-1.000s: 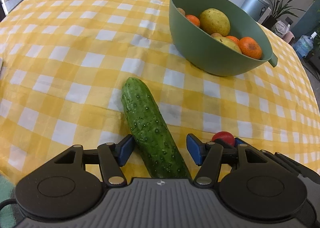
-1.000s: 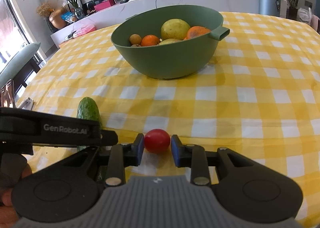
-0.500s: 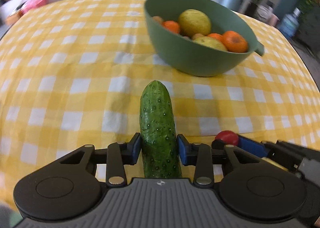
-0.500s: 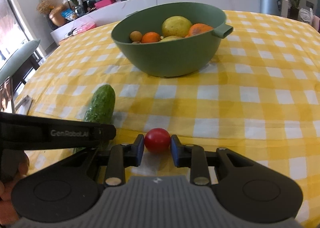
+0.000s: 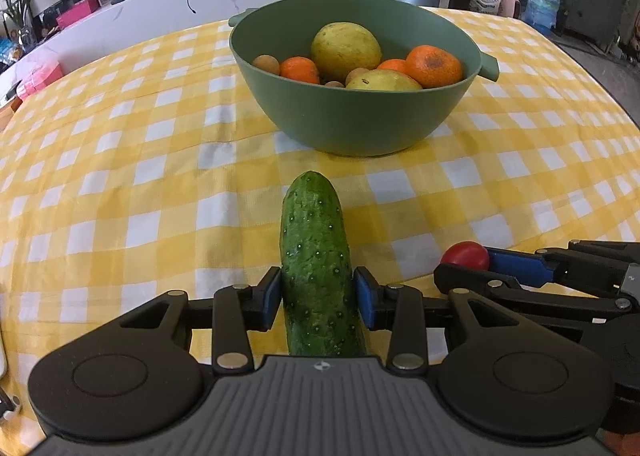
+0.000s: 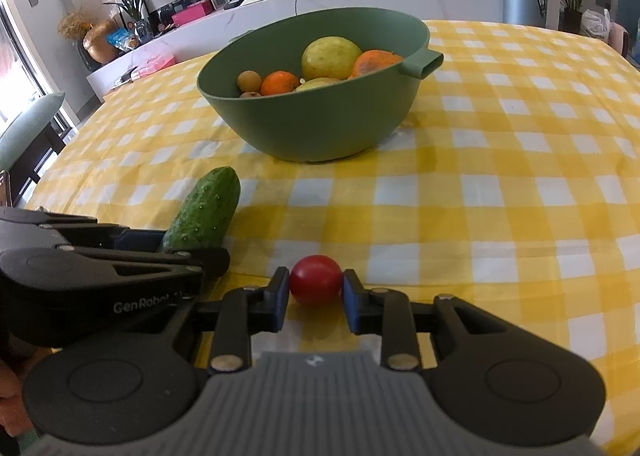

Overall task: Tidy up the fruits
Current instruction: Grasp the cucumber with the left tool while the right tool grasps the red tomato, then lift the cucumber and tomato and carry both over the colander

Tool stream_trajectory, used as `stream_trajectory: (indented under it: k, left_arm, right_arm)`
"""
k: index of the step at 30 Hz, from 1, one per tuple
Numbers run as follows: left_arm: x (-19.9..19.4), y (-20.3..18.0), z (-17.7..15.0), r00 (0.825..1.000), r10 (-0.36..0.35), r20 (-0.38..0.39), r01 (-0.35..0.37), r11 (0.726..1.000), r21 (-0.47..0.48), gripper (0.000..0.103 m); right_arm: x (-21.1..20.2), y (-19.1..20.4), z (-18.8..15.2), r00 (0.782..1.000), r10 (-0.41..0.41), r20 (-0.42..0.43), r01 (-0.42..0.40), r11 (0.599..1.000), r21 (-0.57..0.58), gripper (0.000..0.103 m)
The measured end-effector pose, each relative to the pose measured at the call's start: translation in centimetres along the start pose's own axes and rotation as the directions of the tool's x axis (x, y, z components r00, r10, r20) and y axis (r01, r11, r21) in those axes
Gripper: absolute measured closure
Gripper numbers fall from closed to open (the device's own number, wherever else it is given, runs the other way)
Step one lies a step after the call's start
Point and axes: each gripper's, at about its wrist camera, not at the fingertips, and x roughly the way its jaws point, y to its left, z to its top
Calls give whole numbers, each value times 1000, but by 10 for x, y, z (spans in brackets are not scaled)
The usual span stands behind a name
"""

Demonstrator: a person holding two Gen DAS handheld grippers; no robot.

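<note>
Both grasps looked done: left gripper (image 5: 316, 296) pinched the cucumber (image 5: 316, 256), right gripper (image 6: 315, 290) pinched the tomato (image 6: 316, 284), both near the tablecloth (image 6: 520, 195); next needs lift over the bowl (image 6: 312, 127) rim.

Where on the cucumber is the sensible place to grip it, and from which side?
Across its narrow width near the near end, coming in along its length, as the left gripper does now. The cucumber is long and straight, pointing toward the green bowl, so its parallel flanks fit between the pads; the rounded tip would slip.
</note>
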Motion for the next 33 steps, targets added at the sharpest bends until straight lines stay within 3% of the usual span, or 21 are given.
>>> stream_trajectory:
  k: [9, 15, 23, 33]
  left_arm:
    - [-5, 1, -4, 1000, -12, 29, 12, 1000, -22, 61]
    - [-22, 3, -4, 995, -9, 103, 13, 999, -40, 61]
    - [-52, 8, 5, 983, -37, 180, 51, 996, -72, 61]
    - [-85, 12, 34, 953, -57, 296, 85, 993, -81, 61]
  right_arm:
    - [-1, -1, 0, 1000, 4, 7, -4, 1000, 14, 79]
    - [-8, 0, 1, 999, 11, 49, -12, 1000, 7, 79]
    - [-30, 7, 6, 988, 10, 157, -2, 999, -52, 79]
    - [-59, 11, 30, 954, 39, 296, -13, 996, -91, 79]
